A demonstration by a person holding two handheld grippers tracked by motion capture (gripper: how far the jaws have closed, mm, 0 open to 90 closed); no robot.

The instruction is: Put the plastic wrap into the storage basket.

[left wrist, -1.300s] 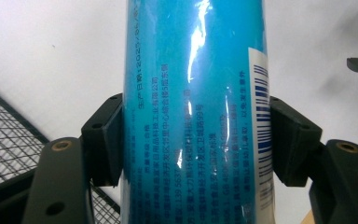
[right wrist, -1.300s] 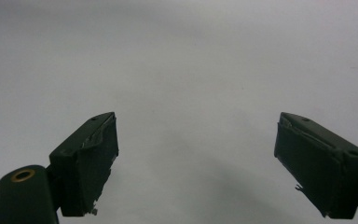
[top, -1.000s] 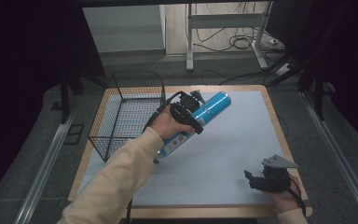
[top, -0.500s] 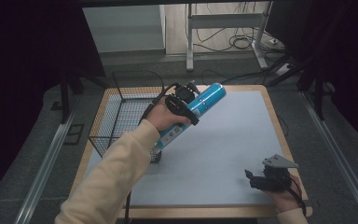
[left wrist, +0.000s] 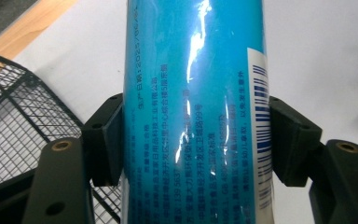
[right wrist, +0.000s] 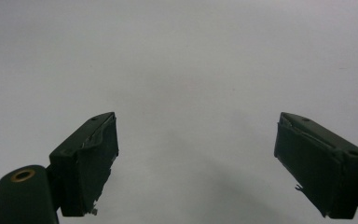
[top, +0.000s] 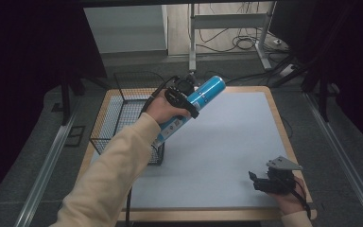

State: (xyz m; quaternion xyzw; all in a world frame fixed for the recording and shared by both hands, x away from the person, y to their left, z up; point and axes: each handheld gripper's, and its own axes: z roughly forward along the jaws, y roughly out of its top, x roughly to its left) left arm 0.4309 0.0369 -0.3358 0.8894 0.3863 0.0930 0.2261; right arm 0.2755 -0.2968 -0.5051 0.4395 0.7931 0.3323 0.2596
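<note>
Your left gripper (top: 182, 98) holds the tall blue cylindrical can (top: 191, 108) tilted above the table's far left, just right of the black wire mesh basket (top: 123, 124) standing on the wooden table's white mat (top: 227, 142), while your right gripper (top: 262, 181) rests near the front right corner.

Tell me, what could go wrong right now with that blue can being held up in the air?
The left gripper clamps the blue can on its smooth, glossy side, tilted and clear of the table. It might slip through the pads and drop. The wire basket sits just beside and below, so the can's lower end could catch its rim if lowered carelessly. The right gripper rests open far off, too distant to help.
</note>
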